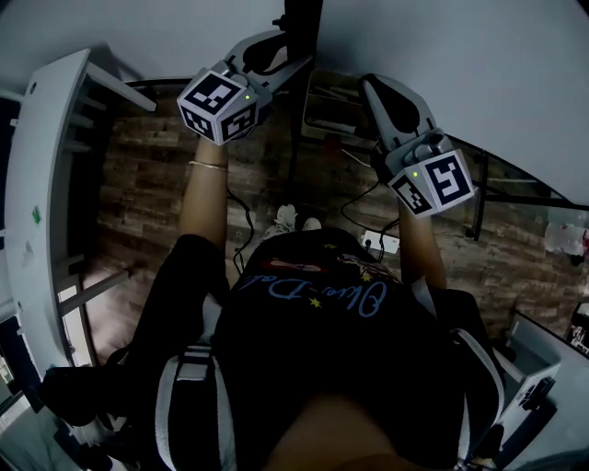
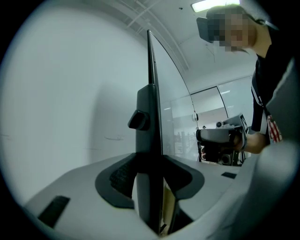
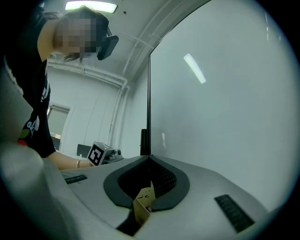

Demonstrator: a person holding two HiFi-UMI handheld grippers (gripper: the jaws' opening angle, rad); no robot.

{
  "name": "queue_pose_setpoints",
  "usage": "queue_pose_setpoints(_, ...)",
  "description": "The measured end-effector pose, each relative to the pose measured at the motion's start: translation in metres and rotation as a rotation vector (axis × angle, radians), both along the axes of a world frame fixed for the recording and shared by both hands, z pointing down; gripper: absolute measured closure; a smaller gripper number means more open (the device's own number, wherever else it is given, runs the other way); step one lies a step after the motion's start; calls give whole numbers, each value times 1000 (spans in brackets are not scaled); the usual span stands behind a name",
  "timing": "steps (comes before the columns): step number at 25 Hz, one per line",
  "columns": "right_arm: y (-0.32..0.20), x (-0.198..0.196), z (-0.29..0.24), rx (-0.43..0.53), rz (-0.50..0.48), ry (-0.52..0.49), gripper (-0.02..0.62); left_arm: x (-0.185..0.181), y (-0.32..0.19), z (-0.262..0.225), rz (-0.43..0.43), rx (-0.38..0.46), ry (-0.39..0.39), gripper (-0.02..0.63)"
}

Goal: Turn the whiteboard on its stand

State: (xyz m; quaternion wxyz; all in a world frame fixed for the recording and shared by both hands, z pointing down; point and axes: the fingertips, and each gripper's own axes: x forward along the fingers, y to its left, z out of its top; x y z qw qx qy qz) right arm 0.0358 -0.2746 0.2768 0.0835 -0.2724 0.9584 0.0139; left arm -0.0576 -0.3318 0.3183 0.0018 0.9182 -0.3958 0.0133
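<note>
The whiteboard (image 1: 442, 55) stands right in front of me, its white face filling the top of the head view. A black frame post (image 1: 301, 23) runs down its edge. My left gripper (image 1: 281, 57) is shut on that post (image 2: 149, 117), just below a black knob (image 2: 139, 120), with the white face (image 2: 70, 103) to its left. My right gripper (image 1: 373, 87) is shut on the thin board edge (image 3: 149, 117), and the white face (image 3: 225, 117) spreads to its right. Each gripper shows in the other's view: the right one (image 2: 225, 138) and the left one's marker cube (image 3: 96, 153).
Below me lies a wooden floor (image 1: 156, 202) with cables and a power strip (image 1: 382, 244). A white rack or panel (image 1: 46, 184) stands at the left. Black stand legs (image 1: 515, 193) run along the right. My shoe (image 1: 287, 218) is near the stand's foot.
</note>
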Motion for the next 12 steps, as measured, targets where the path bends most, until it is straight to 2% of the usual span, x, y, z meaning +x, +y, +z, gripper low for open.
queue_pose_setpoints(12, 11, -1, -1, 7, -29, -9, 572, -12, 11, -1, -30, 1, -10, 422)
